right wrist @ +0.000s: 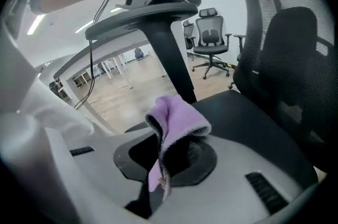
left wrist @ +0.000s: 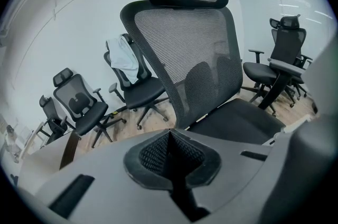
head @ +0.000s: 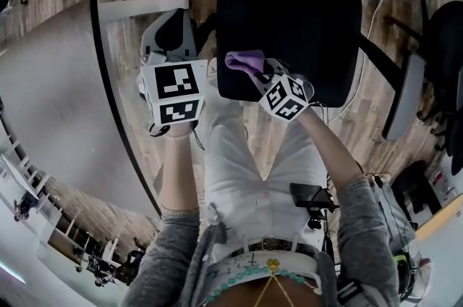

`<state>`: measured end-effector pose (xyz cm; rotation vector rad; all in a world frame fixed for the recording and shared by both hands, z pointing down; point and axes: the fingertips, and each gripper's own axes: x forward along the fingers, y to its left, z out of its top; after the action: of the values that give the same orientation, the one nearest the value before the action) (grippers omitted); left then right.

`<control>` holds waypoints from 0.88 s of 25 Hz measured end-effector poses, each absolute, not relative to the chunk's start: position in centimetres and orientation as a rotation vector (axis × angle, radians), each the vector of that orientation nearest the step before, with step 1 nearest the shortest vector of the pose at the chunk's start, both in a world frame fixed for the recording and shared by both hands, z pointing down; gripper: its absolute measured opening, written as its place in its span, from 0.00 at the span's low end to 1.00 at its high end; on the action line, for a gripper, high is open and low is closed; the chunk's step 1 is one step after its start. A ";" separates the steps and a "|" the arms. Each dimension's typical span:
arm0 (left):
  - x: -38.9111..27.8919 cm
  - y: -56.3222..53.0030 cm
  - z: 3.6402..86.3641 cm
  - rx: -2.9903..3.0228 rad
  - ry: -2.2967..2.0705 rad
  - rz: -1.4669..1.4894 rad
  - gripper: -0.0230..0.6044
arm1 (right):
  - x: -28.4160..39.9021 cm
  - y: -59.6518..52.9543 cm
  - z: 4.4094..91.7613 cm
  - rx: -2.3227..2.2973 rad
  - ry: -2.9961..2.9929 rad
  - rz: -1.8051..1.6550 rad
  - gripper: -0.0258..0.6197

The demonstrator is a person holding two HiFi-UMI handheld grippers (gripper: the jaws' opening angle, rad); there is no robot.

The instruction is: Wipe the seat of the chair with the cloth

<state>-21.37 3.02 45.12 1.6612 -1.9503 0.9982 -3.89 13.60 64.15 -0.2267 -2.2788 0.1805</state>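
The black office chair's seat (head: 289,23) lies just ahead of me, under its mesh back (left wrist: 185,54). My right gripper (head: 255,72) is shut on a purple cloth (head: 242,62) and hovers over the seat's front left part. In the right gripper view the cloth (right wrist: 177,117) bunches up out of the gripper (right wrist: 168,136), above the seat (right wrist: 248,128). My left gripper (head: 172,27) is off the seat's left side, by the armrest (right wrist: 142,17). Seen in its own view, the left gripper (left wrist: 170,136) is shut with nothing in it.
A curved white table (head: 58,103) stands close on the left. Another black chair (head: 434,45) sits to the right, and several more (left wrist: 79,106) stand behind on the wooden floor. My legs in white trousers (head: 246,161) are right against the seat's front edge.
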 end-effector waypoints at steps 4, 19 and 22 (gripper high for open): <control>-21.3 3.0 45.1 1.664 -1.947 0.994 0.04 | -5.9 15.4 66.2 -0.286 -2.233 0.144 0.11; -21.4 3.2 45.0 1.668 -1.947 0.996 0.04 | -6.7 17.3 71.8 -0.284 -2.100 0.135 0.11; -21.5 3.1 45.1 1.668 -1.947 0.998 0.04 | -6.6 17.1 71.9 -0.289 -2.094 0.128 0.11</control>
<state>-21.47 3.08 45.08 1.6684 -1.9466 0.9976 -6.61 17.13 71.88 -0.2893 -2.0942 0.1283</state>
